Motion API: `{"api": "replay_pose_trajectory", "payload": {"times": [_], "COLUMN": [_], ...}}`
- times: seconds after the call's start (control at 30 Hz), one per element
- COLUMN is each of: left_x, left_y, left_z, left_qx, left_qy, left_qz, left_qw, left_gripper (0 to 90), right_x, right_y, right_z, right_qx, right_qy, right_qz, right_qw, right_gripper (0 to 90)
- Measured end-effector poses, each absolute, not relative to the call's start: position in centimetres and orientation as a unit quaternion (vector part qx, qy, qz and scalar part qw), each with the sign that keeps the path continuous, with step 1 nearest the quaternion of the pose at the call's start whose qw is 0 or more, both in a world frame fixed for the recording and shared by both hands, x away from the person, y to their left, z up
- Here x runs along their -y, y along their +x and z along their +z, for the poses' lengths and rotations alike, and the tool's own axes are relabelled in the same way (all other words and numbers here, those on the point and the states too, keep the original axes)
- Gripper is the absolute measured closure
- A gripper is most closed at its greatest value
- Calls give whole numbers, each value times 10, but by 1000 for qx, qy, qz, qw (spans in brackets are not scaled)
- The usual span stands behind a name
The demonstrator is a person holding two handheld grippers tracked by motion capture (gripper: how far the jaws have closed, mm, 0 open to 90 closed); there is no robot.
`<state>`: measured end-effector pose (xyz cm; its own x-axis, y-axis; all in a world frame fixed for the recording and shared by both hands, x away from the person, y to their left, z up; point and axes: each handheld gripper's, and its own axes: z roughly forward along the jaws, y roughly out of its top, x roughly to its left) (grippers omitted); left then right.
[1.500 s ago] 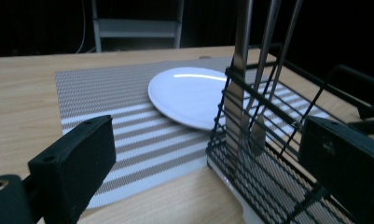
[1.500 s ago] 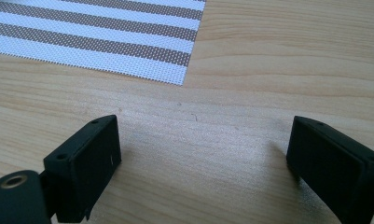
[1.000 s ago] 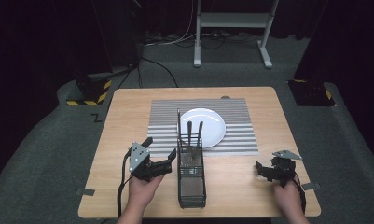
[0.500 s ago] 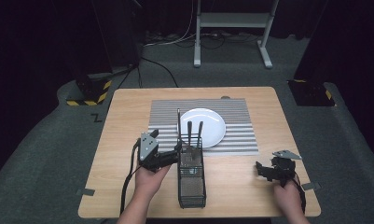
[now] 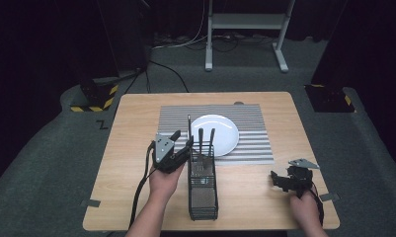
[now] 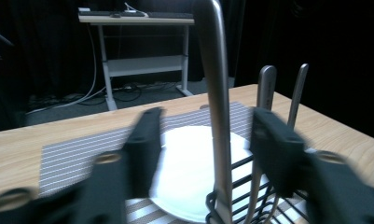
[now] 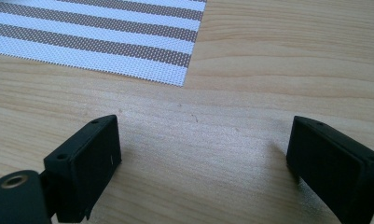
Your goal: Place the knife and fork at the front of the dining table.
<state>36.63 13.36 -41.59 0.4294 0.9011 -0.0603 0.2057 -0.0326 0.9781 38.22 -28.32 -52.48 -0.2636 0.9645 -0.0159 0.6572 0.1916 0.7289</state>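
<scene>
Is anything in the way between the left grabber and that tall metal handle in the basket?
Nothing visible is. The left gripper has just been closing its jaws, and the tall handle already stands between them in the wire basket. Whether the pads touch it yet is unclear.

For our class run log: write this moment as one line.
left gripper: closing around utensil handle, not gripping | caddy: on table | right gripper: open

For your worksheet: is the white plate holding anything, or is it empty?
Empty: the white plate on the striped mat shows a bare surface.
</scene>
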Motion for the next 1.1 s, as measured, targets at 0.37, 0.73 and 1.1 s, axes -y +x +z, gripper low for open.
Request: {"api": "replay_pose_trajectory", "payload": {"times": [0.37, 0.73, 1.1], "left_x": [-120, -115, -114], "left_y": [374, 366, 360], "left_z": [-425, -427, -426], "left_qx": [-434, -444, -454], "left_qy": [648, 626, 615], "left_qz": [322, 333, 336], "left_qw": [537, 548, 550], "left_gripper": [684, 796, 807], "right_x": [283, 283, 283], "right_y": [382, 382, 382], "right_z": [-525, -525, -525], "right_qx": [-731, -731, -731], "right_qy": [555, 555, 555], "right_qz": [311, 311, 311], "right_qw": [246, 247, 247], "right_gripper": [96, 96, 96]}}
